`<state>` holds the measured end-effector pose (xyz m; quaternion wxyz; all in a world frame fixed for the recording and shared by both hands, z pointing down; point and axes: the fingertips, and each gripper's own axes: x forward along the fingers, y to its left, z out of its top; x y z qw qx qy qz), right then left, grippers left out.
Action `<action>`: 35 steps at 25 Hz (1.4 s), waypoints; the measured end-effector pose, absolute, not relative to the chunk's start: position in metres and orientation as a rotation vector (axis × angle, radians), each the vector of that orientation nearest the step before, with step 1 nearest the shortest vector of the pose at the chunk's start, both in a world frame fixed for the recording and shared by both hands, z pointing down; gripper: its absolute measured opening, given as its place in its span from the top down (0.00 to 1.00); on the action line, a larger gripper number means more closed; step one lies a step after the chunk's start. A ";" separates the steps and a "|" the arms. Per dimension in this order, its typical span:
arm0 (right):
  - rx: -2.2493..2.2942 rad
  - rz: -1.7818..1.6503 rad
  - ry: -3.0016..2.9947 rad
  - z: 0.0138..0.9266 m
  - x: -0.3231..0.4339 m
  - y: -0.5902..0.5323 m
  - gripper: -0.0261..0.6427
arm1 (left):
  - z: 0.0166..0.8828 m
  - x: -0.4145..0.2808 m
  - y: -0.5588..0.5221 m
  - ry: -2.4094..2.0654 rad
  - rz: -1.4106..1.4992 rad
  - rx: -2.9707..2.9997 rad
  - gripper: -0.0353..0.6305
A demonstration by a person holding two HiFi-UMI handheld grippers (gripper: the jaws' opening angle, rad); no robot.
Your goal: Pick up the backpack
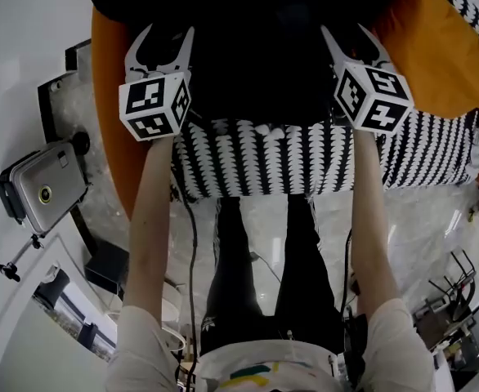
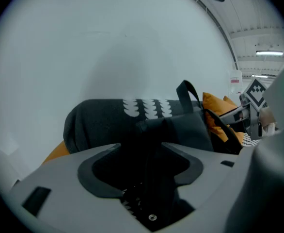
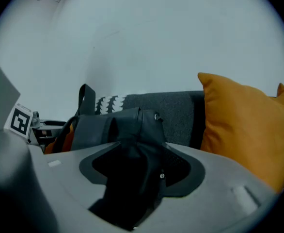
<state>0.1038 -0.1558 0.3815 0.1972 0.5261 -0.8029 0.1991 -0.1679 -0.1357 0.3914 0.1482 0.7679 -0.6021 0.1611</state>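
The black backpack [image 1: 256, 47] lies on a sofa among orange cushions [image 1: 456, 55], above a black-and-white patterned blanket [image 1: 256, 158]. My left gripper [image 1: 167, 33] is at the backpack's left side and my right gripper [image 1: 343, 33] at its right side, both with jaws spread. In the left gripper view, dark backpack fabric [image 2: 181, 130] lies in the gap of the left gripper [image 2: 142, 159]. The right gripper view shows a fold of the backpack [image 3: 125, 125] between the jaws of the right gripper [image 3: 134, 166]. The pads do not visibly press on it. A carry strap [image 2: 186, 89] sticks up.
A dark grey cushion [image 3: 178, 110] stands behind the backpack, against a white wall. On the floor at the left lies a silver case [image 1: 43, 188]. Cables and black stands [image 1: 460, 300] are on the shiny floor. The person's legs [image 1: 256, 251] stand close to the sofa's front.
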 end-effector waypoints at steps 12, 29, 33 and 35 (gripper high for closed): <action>1.304 0.652 -2.127 0.457 0.101 -0.144 0.57 | 0.474 -0.149 -0.145 -1.491 0.665 2.163 0.58; 1.318 0.752 -2.097 0.487 0.094 -0.148 0.61 | 0.510 -0.129 -0.154 -1.329 0.709 2.145 0.62; 1.319 0.710 -2.084 0.491 0.095 -0.149 0.63 | 0.513 -0.127 -0.155 -1.308 0.671 2.158 0.63; 1.316 0.676 -2.067 0.494 0.094 -0.148 0.65 | 0.515 -0.126 -0.154 -1.303 0.688 2.171 0.65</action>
